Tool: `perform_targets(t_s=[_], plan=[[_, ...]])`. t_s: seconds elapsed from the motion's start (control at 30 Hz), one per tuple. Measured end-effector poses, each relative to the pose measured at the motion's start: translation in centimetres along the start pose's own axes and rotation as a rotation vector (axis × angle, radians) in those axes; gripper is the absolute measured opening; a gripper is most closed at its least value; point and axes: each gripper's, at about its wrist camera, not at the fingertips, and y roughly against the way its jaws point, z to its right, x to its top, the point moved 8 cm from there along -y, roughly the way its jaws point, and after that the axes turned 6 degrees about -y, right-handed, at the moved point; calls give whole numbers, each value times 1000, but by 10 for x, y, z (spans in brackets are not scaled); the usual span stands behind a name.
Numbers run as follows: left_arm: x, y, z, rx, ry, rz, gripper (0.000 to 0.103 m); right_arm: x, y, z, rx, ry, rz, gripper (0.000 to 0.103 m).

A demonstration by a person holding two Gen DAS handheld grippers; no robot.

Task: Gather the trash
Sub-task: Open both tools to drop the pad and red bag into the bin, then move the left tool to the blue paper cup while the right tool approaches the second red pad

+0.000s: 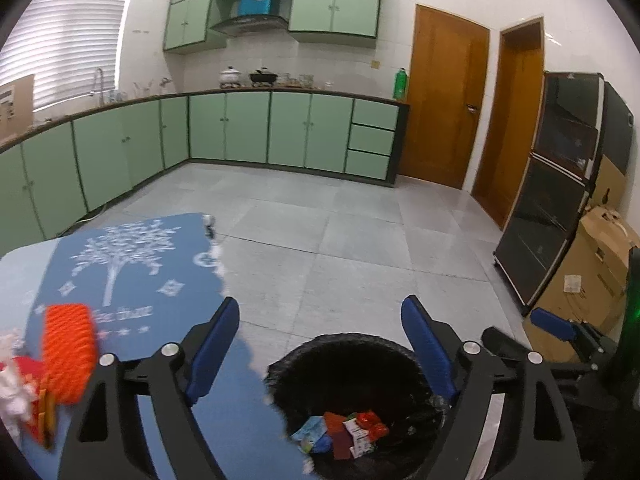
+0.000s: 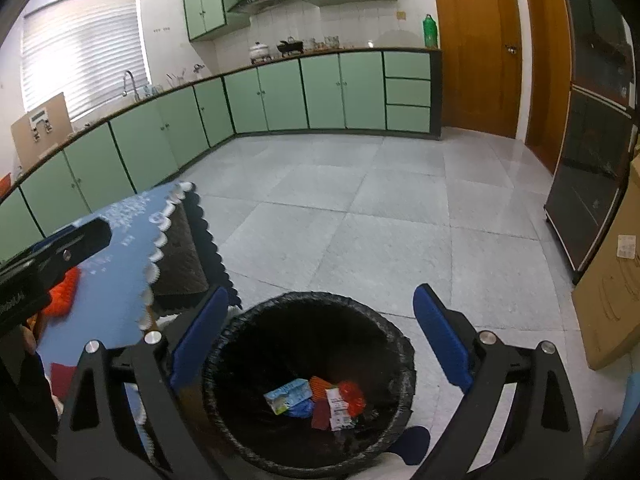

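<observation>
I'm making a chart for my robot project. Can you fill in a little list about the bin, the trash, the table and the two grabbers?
bin: black-lined trash bin on the floor beside the table
in bin: wrappers, red, blue and white
table: blue tablecloth with a white tree print
left on table: orange item, blurred
left gripper: jaws open, nothing between them
right gripper: jaws open, empty, above the bin

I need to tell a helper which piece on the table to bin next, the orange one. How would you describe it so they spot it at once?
Start at the table with the blue tablecloth printed with a white tree, beside the black-lined trash bin. On the cloth's near left part lies the orange ribbed wrapper. Its bright orange, ridged surface sets it apart from the white crumpled paper and red scraps beside it.
</observation>
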Motion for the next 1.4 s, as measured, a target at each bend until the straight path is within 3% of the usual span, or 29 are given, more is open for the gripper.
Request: perform_targets(t_s=[0.2, 0.6, 0.97, 1.4], plan=[[-18, 46, -40, 87, 11, -3, 83, 3, 23, -32, 42, -5, 41, 91], [-83, 107, -110, 216, 56, -52, 83, -29, 52, -114, 133, 58, 54, 91], [-130, 123, -123, 213, 76, -107, 83, -60, 64, -157, 173, 94, 26, 91], [-156, 118, -108, 191, 59, -157, 83, -68, 74, -162, 180, 109, 30, 91]])
